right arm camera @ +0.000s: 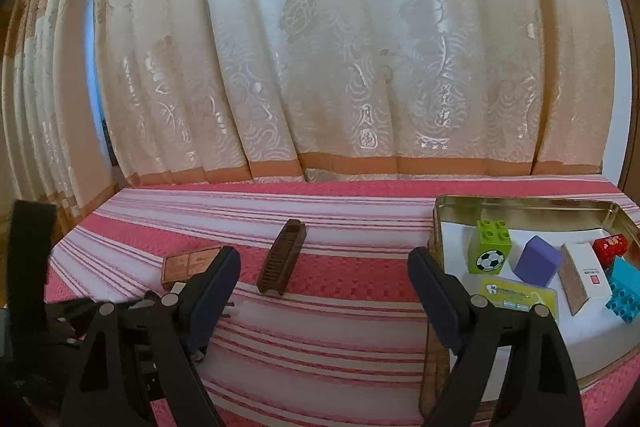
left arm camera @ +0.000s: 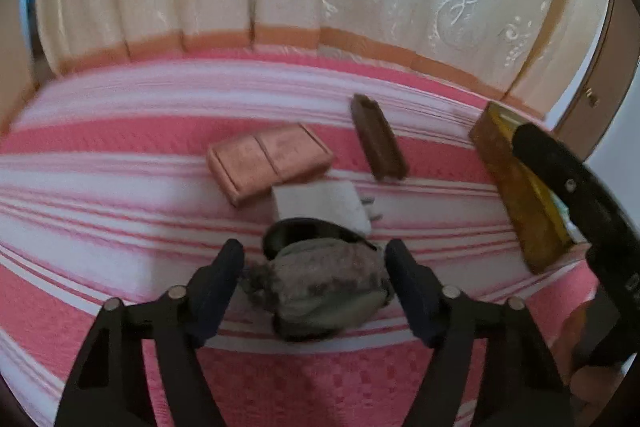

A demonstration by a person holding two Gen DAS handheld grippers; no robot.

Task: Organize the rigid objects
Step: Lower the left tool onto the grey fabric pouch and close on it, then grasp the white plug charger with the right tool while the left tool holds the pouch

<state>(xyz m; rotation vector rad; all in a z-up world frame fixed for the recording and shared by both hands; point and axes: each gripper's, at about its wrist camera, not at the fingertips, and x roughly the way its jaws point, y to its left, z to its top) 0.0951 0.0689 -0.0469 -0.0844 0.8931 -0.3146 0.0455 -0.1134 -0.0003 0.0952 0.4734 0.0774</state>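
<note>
Left claw straddles a grey fabric pouch low centre of frame on the striped cloth; whether its pads press the pouch, cannot tell. Right claw spread, empty; gold tin at right holds blocks.

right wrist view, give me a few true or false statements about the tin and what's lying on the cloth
1. The gold tin holds a green block with a football print. True.
2. A purple block lies outside the tin on the cloth. False: it is in the tin, beside the green block.
3. The dark brown comb-like piece lies on the striped cloth, outside the tin. True.
4. The right gripper is shut on the brown piece. False: its jaws stand open with nothing between them.
</note>
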